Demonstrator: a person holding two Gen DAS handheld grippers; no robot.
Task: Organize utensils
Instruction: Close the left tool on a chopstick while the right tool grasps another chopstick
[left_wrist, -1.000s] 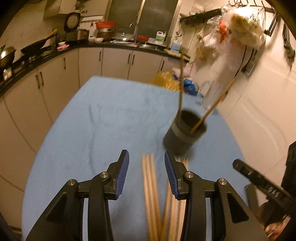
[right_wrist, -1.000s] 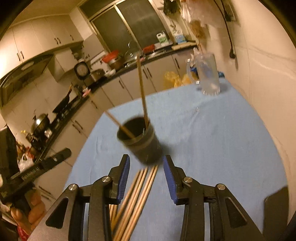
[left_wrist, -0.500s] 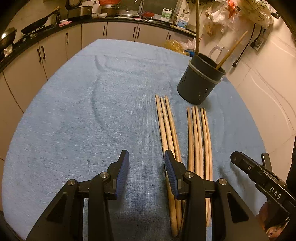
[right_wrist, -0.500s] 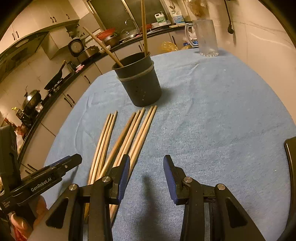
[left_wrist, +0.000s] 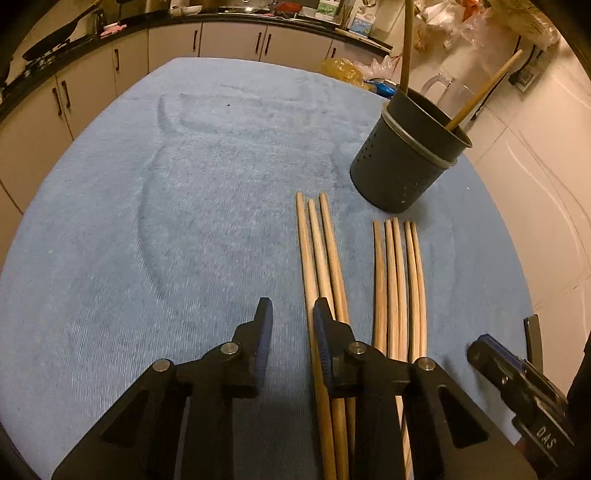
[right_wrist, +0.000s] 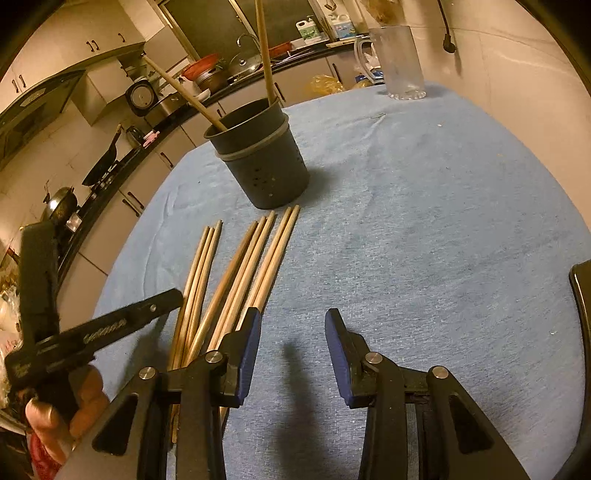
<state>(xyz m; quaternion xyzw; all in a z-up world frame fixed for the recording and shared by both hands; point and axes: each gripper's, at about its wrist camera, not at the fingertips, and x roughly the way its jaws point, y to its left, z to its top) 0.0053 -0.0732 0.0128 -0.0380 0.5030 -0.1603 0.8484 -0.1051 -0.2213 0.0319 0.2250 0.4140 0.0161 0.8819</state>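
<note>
With both wrist views angled down onto the round table under its blue terry cloth (left_wrist: 155, 229), we log eight loose pale wooden chopsticks lying flat in two bundles. In the left wrist view a group of three (left_wrist: 321, 258) runs from centre toward 6 o'clock, and a group of five (left_wrist: 400, 288) lies just beside it at 3 o'clock of the first; the bundles are parallel and apart at their far tips.

We note the dark grey perforated plastic utensil cup (left_wrist: 402, 162) standing upright at 1 o'clock, near the far tips, not touching them. Two further chopsticks (left_wrist: 408, 44) stand inside it, leaning against the rim.

Left gripper (left_wrist: 291, 314): jaws narrow, having just been closing. We see only cloth between the blue pads; its right-hand finger (left_wrist: 325, 332) sits over the three-stick bundle, contact not resolvable.

Right gripper (right_wrist: 291, 325): jaws moderately wide, nothing between them, only cloth and a shadow. Its left-hand finger (right_wrist: 247, 339) is just beside the near ends of the sticks at 9 o'clock.

A clear glass jug (right_wrist: 400, 59) stands at 1 o'clock in the right wrist view, well apart from the cup.
</note>
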